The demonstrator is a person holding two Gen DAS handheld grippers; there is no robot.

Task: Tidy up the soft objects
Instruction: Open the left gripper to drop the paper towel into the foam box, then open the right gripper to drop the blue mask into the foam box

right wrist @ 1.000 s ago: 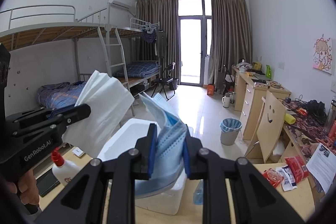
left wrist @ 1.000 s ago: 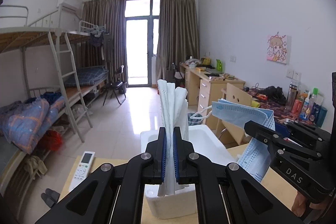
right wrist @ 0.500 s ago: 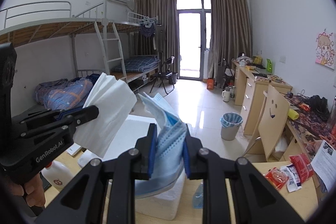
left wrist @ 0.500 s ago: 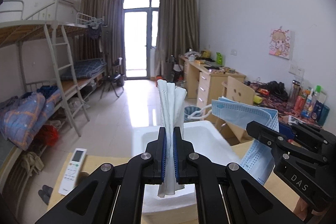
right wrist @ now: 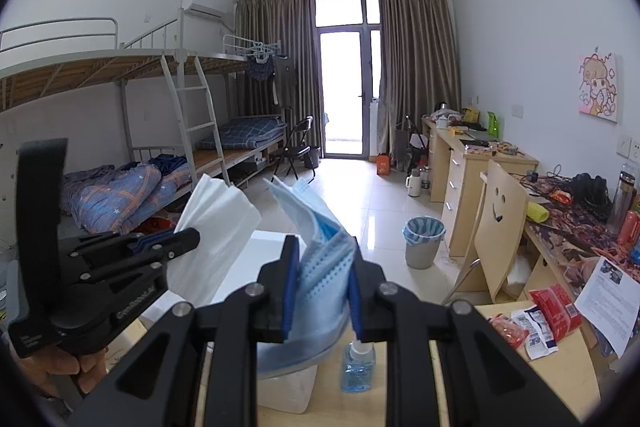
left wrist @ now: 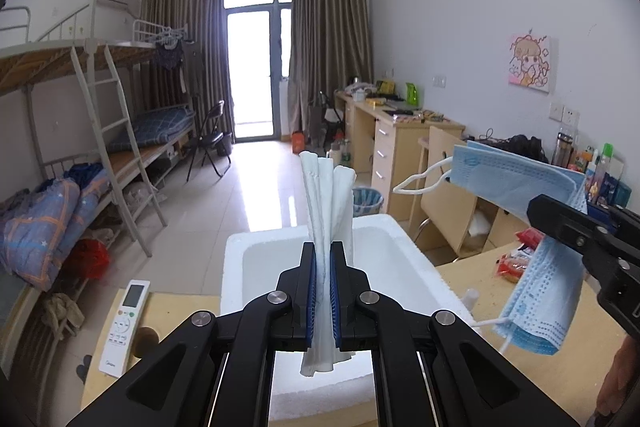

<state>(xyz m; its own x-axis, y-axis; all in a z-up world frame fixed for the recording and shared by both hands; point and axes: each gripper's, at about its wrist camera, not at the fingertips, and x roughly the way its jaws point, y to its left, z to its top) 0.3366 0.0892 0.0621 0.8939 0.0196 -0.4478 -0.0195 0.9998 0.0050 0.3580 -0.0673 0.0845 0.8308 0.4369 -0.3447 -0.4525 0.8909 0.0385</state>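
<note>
We hold the left gripper point(left wrist: 323, 297) over the near edge of the white foam box point(left wrist: 236, 267), its fingers point(left wrist: 310, 291) pinching a folded white tissue point(left wrist: 328, 203) that stands upright between the blue pads, its top fanning above them and its lower end hanging below. In the right wrist view the same tissue point(right wrist: 216, 227) spreads out wide from the left gripper point(right wrist: 172, 243), which sits to the left of our own fingers, with a hand point(right wrist: 60, 367) under its handle.

Our right gripper point(right wrist: 323, 291) has its fingers point(right wrist: 290, 287) clamped on a blue mask point(right wrist: 320, 259), bunched and folded between the pads, part of it sticking up and part sagging below. From the left wrist view the mask point(left wrist: 520, 187) drapes over the right gripper point(left wrist: 560, 223) at the right of the box, one end held out level, the other hanging down, with a white ear loop point(left wrist: 420, 183) curling off toward the box and another trailing below.

The box stands on the bench point(left wrist: 480, 287), open side up. A remote point(left wrist: 124, 323) lies on the bench left of the box. A small clear bottle point(right wrist: 358, 363) with blue liquid stands beside the box, just under our right fingers. Red packets point(right wrist: 556, 311) and a paper sheet point(right wrist: 608, 299) lie further right on the bench.
</note>
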